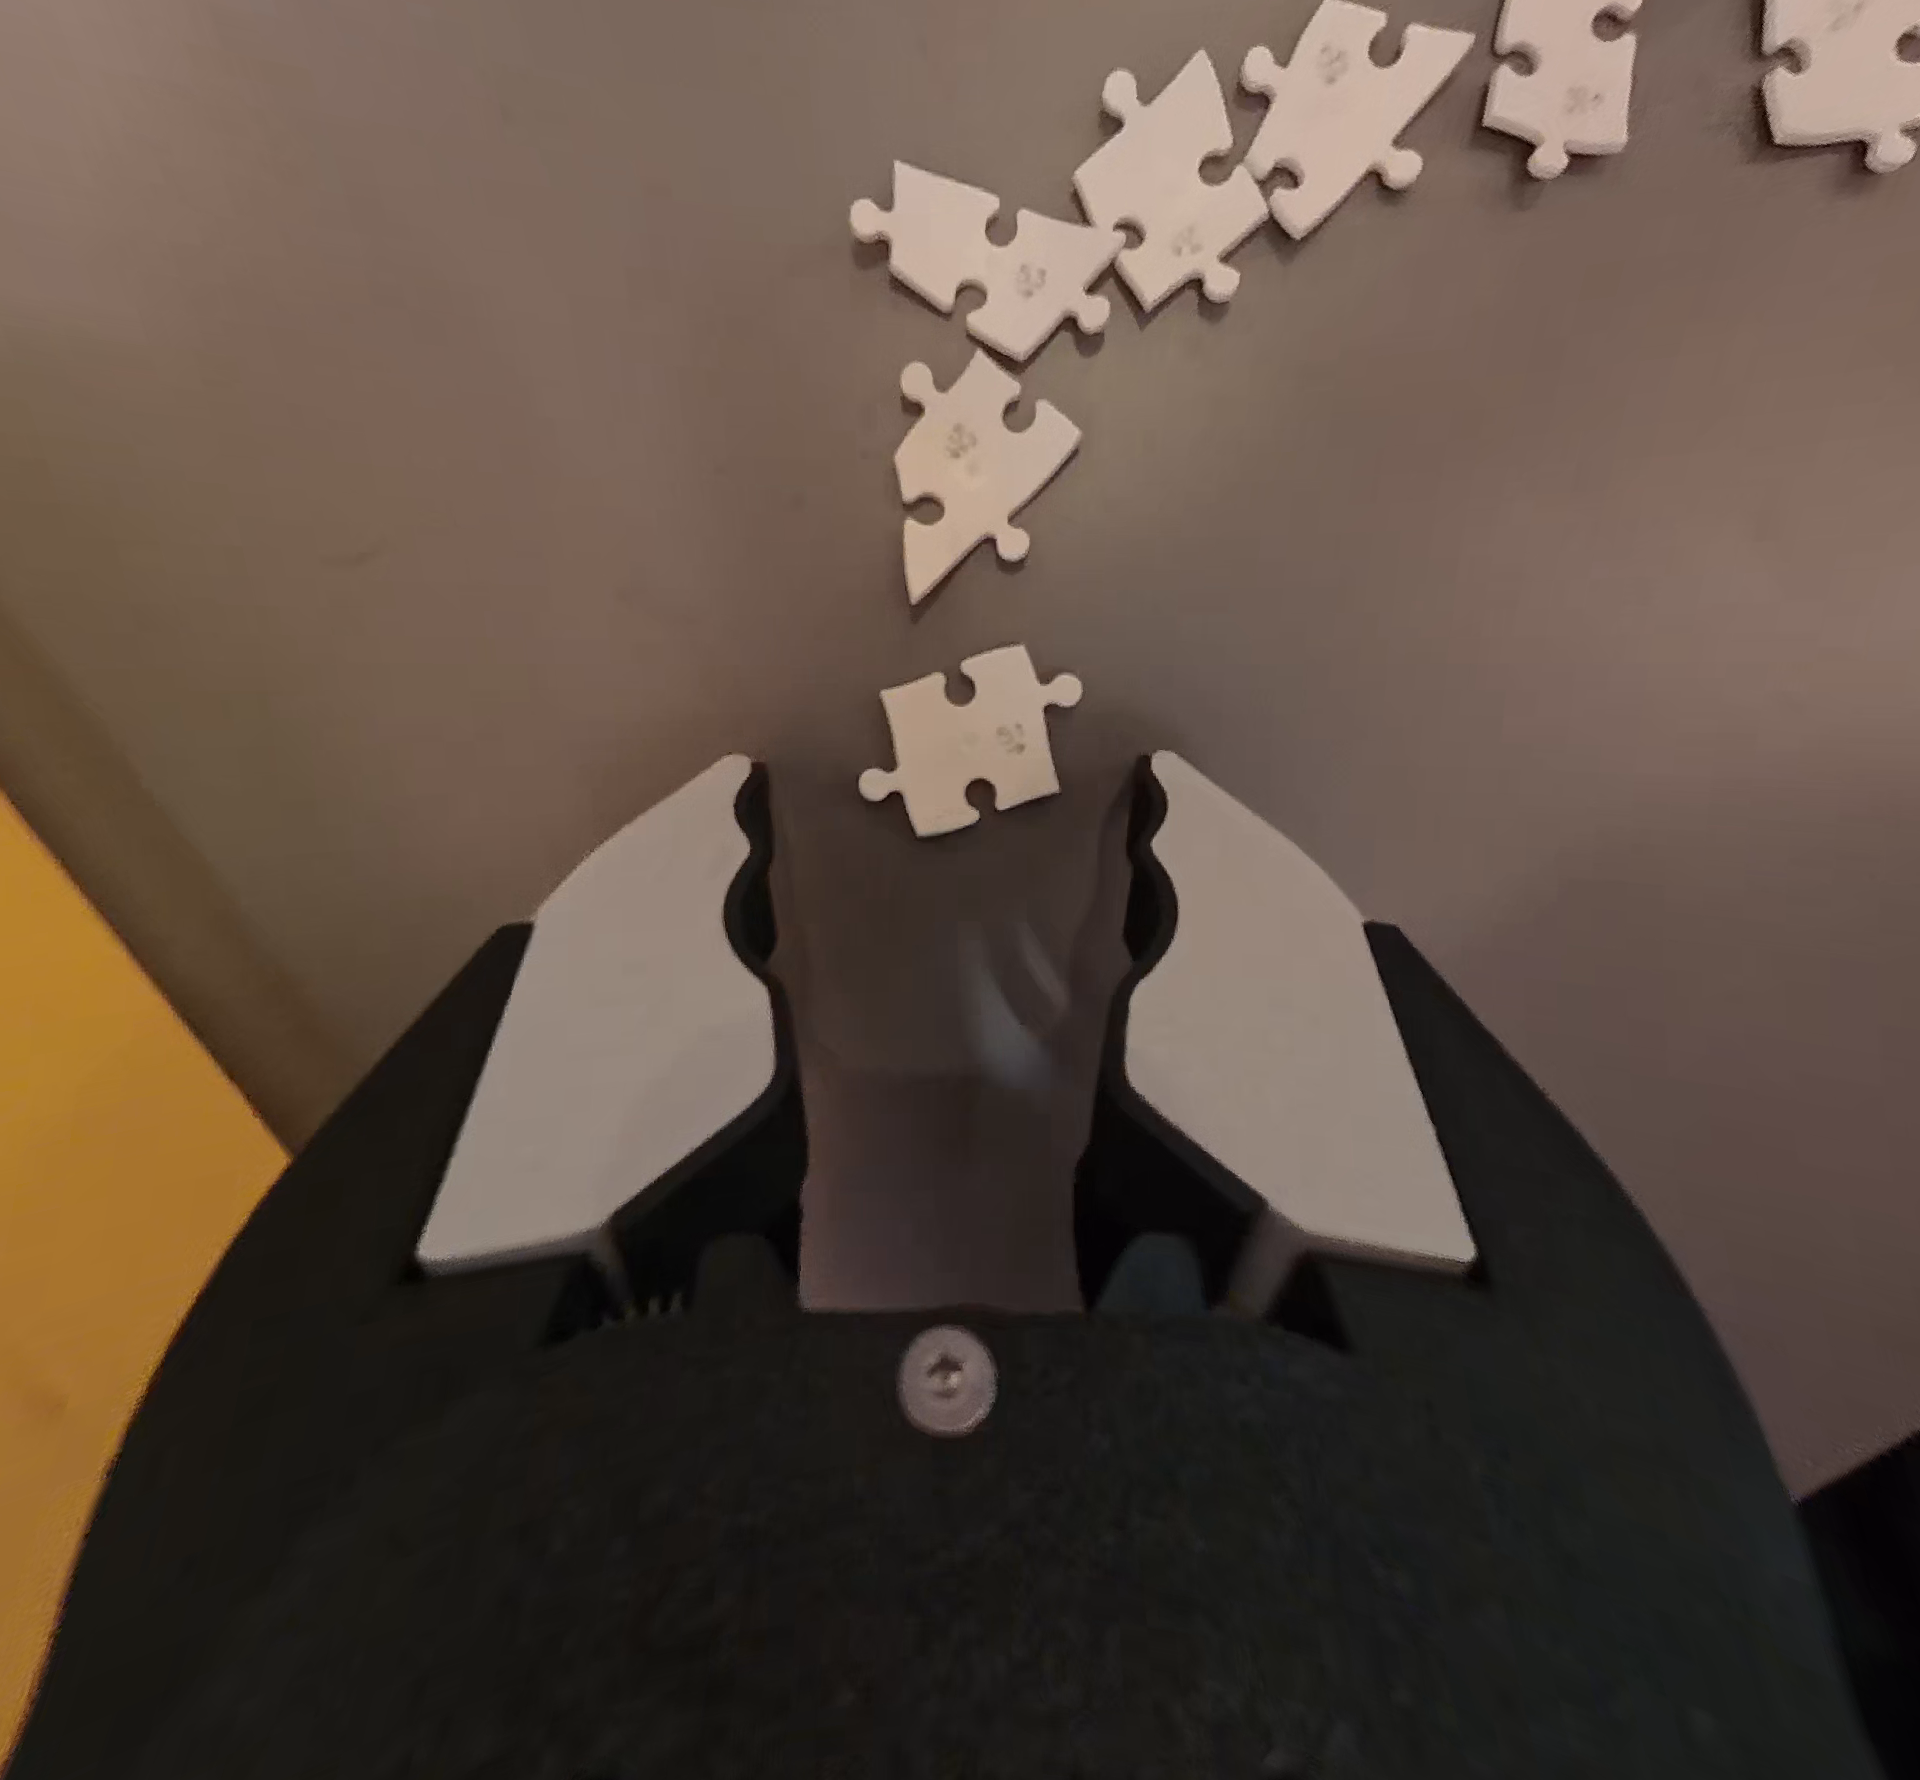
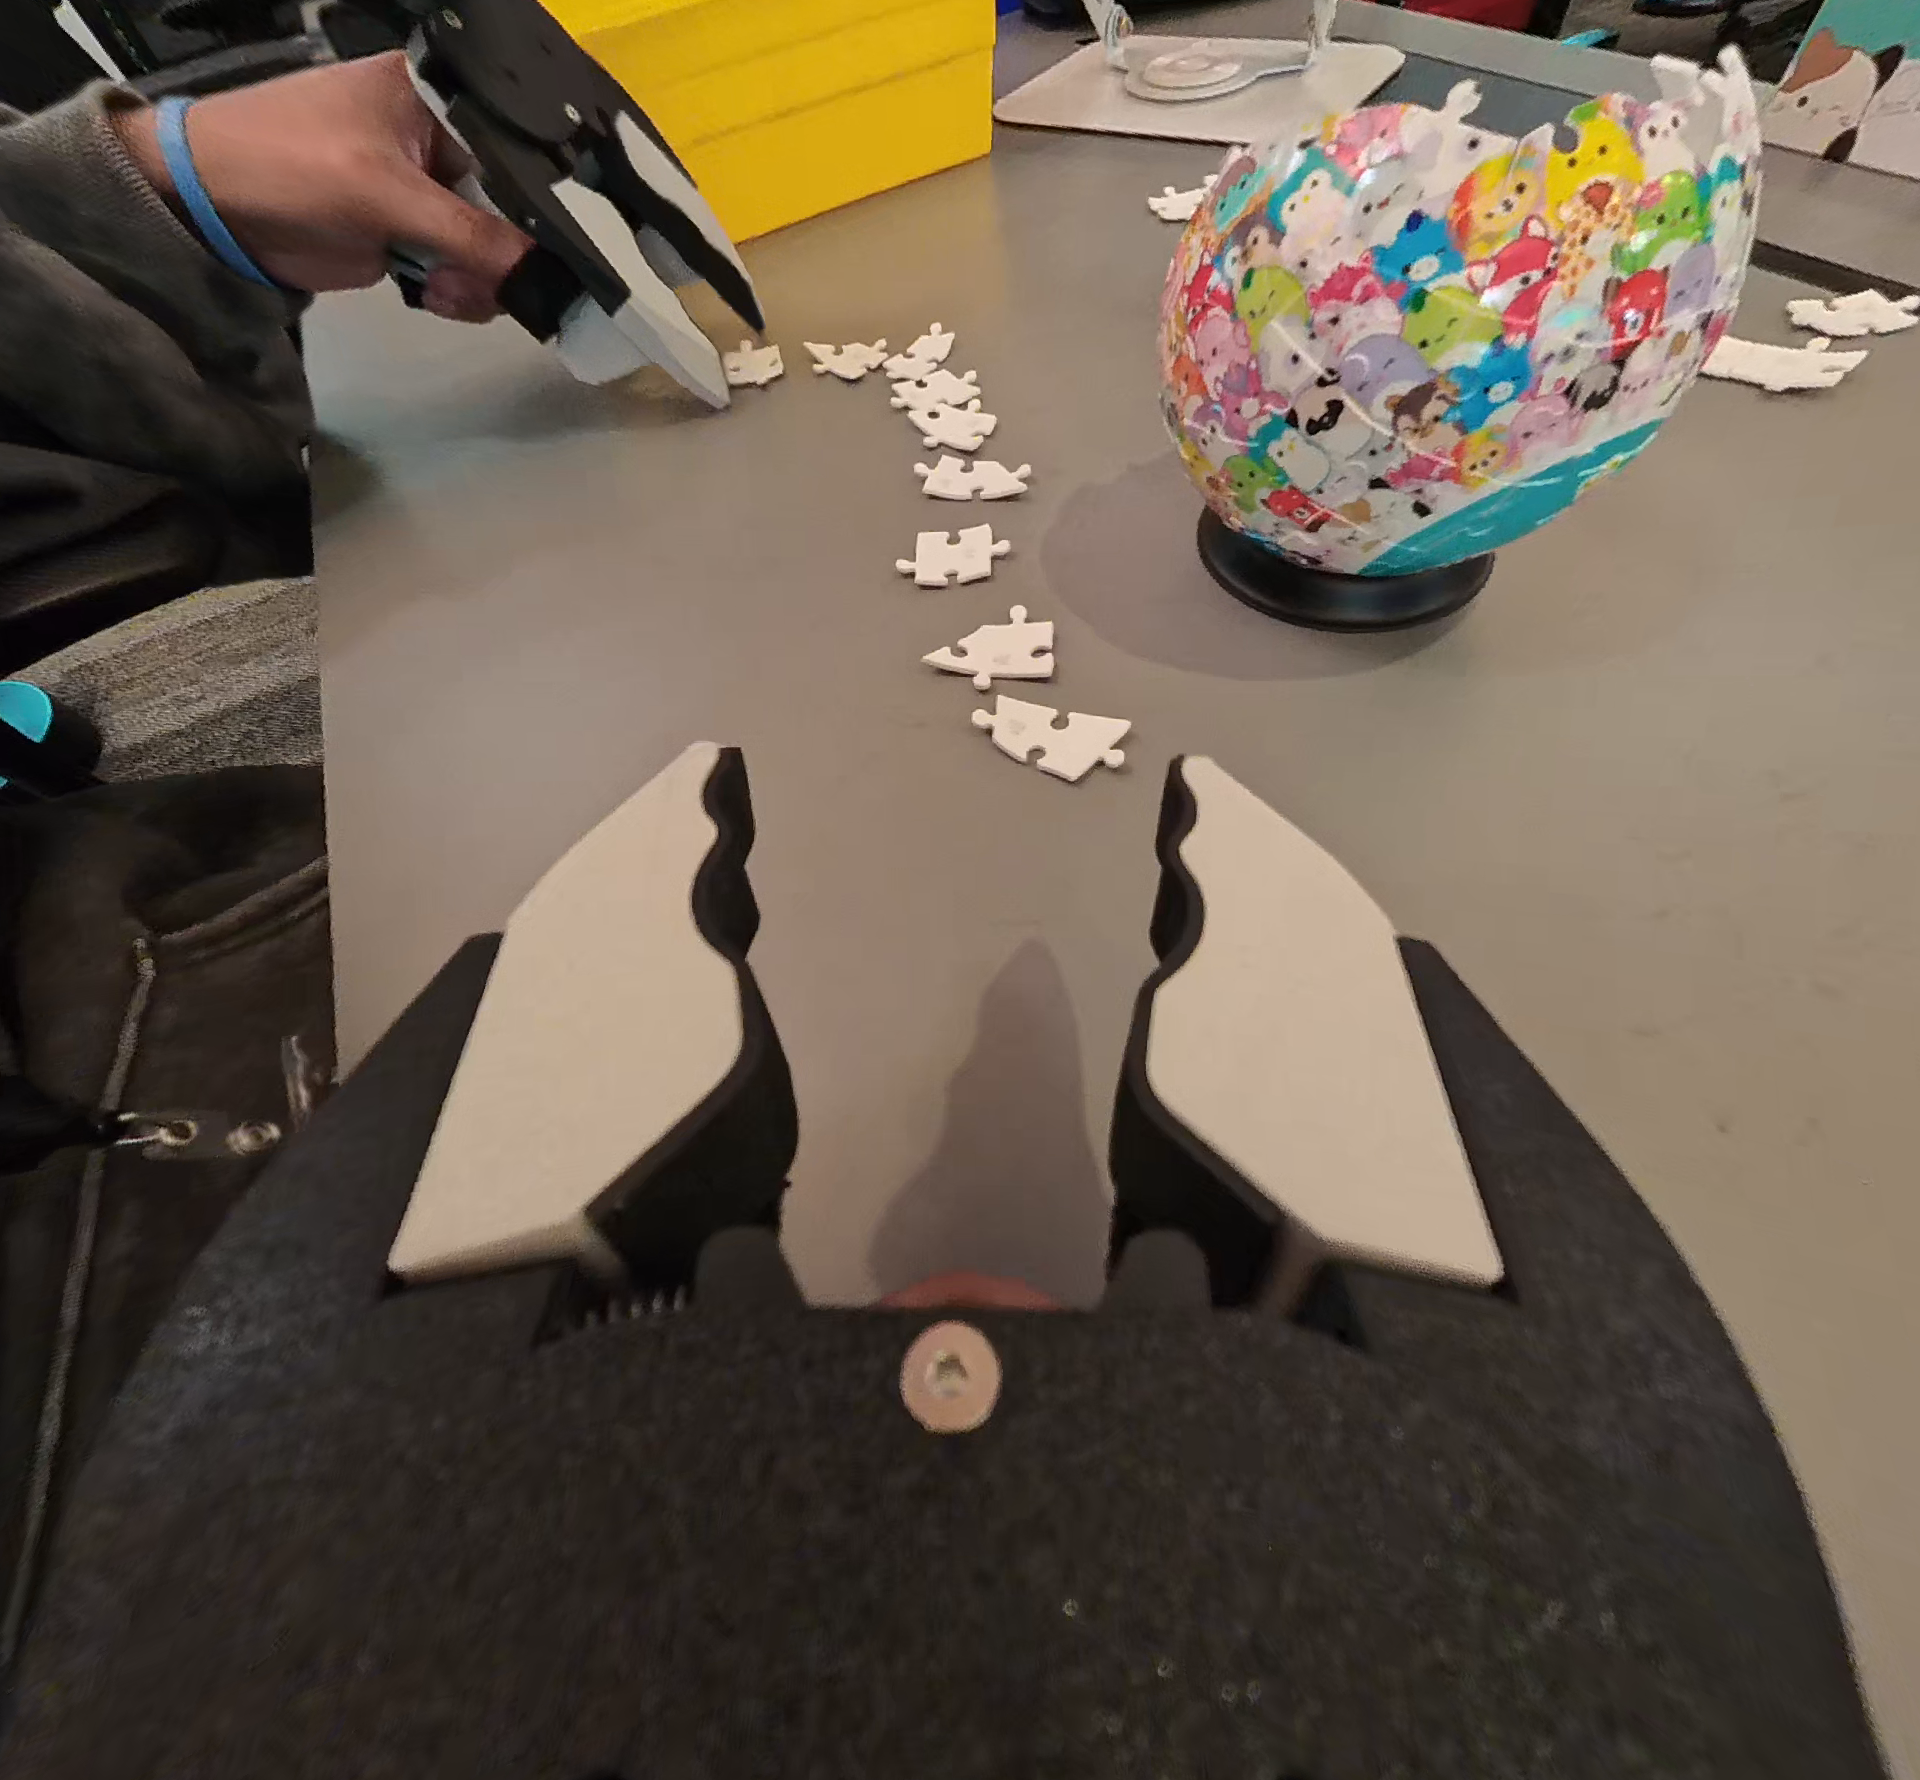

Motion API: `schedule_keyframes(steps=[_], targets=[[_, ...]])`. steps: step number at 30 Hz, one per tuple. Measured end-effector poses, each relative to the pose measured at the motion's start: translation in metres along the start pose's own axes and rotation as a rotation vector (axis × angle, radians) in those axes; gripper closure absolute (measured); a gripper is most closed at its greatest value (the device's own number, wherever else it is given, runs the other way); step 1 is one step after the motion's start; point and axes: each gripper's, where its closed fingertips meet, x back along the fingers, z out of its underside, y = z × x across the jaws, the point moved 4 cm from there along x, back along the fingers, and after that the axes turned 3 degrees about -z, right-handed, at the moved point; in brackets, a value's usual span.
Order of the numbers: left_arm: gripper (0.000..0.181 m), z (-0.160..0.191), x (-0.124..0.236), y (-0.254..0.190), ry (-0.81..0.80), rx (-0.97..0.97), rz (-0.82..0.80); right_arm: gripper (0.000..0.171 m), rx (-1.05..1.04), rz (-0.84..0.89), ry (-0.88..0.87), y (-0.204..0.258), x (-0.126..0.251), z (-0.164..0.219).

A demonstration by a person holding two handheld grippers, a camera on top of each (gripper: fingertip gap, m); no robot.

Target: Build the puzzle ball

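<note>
Puzzle ball (image 2: 1455,348), colourful half-built shell, sat right of spread right claw (image 2: 951,795); spread left claw (image 1: 951,785) just short of white squarish piece (image 1: 966,743) on grey tabletop (image 1: 416,276).

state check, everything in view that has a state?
left gripper: open, nearest loose piece just ahead of its tips, not gripped
right gripper: open, empty, above table
puzzle ball: partly built, top open, on black stand
other loose pieces: white side up, flat
yellow bin: upright
</note>
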Motion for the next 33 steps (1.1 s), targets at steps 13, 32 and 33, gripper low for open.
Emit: schedule_keyframes(steps=[13,32,33], targets=[[0.154,-0.012,0.01,-0.027,-0.133,-0.048,-0.005,0.1,0.017,-0.037,0.014,0.008,-0.012,0.001],[0.154,-0.1,0.095,-0.184,-0.788,-0.078,-0.011,0.133,-0.33,-0.523,-0.156,0.044,-0.051,-0.072],[0.154,-0.099,0.094,-0.186,-0.783,-0.088,-0.013,0.135,-0.359,-0.546,-0.179,0.045,-0.051,-0.074]])
